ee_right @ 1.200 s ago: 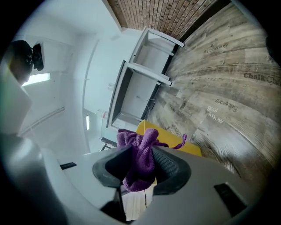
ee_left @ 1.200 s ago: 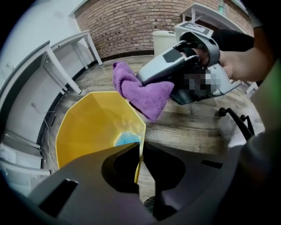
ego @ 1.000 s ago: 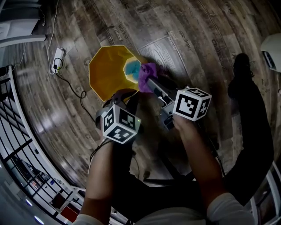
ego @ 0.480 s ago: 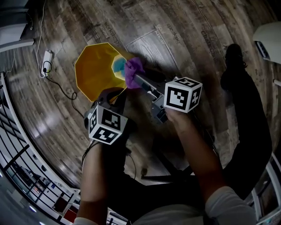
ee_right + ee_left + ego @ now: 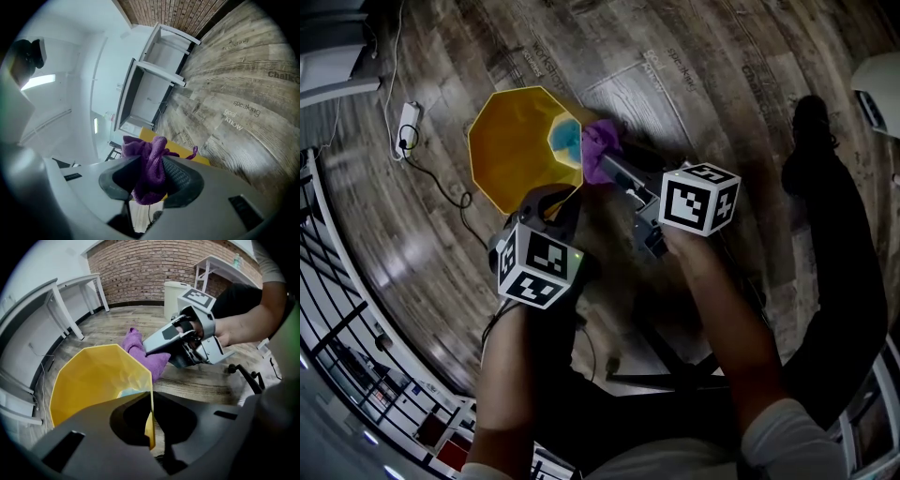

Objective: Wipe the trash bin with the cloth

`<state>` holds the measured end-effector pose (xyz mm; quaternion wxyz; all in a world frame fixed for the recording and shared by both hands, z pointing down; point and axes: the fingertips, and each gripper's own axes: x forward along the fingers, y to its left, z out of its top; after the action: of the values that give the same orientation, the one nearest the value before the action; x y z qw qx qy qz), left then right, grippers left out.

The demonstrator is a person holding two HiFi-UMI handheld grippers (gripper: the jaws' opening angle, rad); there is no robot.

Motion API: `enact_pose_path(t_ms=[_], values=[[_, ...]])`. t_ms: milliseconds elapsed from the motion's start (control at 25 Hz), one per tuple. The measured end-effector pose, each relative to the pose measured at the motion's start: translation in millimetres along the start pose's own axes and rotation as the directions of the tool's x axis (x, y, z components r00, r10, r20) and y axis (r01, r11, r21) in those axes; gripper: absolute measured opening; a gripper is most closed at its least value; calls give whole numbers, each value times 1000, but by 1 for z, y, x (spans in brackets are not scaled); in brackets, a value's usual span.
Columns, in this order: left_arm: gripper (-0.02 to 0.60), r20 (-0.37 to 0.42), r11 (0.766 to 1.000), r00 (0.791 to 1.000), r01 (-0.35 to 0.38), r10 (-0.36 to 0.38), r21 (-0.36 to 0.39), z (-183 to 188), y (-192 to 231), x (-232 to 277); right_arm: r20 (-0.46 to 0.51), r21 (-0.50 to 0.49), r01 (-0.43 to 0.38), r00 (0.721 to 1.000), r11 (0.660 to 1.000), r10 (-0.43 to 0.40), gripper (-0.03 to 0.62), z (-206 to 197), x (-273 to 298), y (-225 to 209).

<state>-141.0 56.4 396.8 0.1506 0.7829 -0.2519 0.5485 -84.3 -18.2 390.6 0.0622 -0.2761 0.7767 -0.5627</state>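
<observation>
Seen from above, two handheld tongs work at a yellow trash bin (image 5: pixel 511 141) standing on the floor in front of the person. The left gripper (image 5: pixel 549 199) points steeply down with its jaws closed tight on the near rim, the thin wall pinched between them. The right gripper (image 5: pixel 615 170) reaches in nearly level, its jaws clamped on a bunched purple cloth (image 5: pixel 600 150), which presses against the outside of the bin's right wall just below the rim. The bin looks like thin, faceted plastic: probably light, a little flexible and smooth, so it would likely slide or tip under a push unless steadied. The rim edge seems the sensible hold. The cloth is soft and limp, and a firm pinch on a gathered wad, as here, leaves a loose tail free to wipe with. A pale blue patch (image 5: pixel 564 139) shows deep inside the bin; what it is cannot be told. The floor (image 5: pixel 722 75) is grey-brown wood-look planking with faint printed words, and looks smooth. A power strip (image 5: pixel 408 117) with its cable lies beyond the bin to the left. Further off stand white tables (image 5: pixel 70 291) and a red brick wall (image 5: pixel 150 263).
</observation>
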Motion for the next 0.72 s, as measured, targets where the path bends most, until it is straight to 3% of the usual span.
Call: enact_pose_path(t_ms=[320, 720], values=[[11, 8, 1000, 1000, 7, -7, -6, 2, -2, 0, -104, -23, 131, 986, 991, -133, 140, -22, 23, -69], [11, 13, 1000, 1000, 11, -11, -10, 5, -3, 0, -236, -93, 296, 921, 951, -310, 140, -50, 51, -152]])
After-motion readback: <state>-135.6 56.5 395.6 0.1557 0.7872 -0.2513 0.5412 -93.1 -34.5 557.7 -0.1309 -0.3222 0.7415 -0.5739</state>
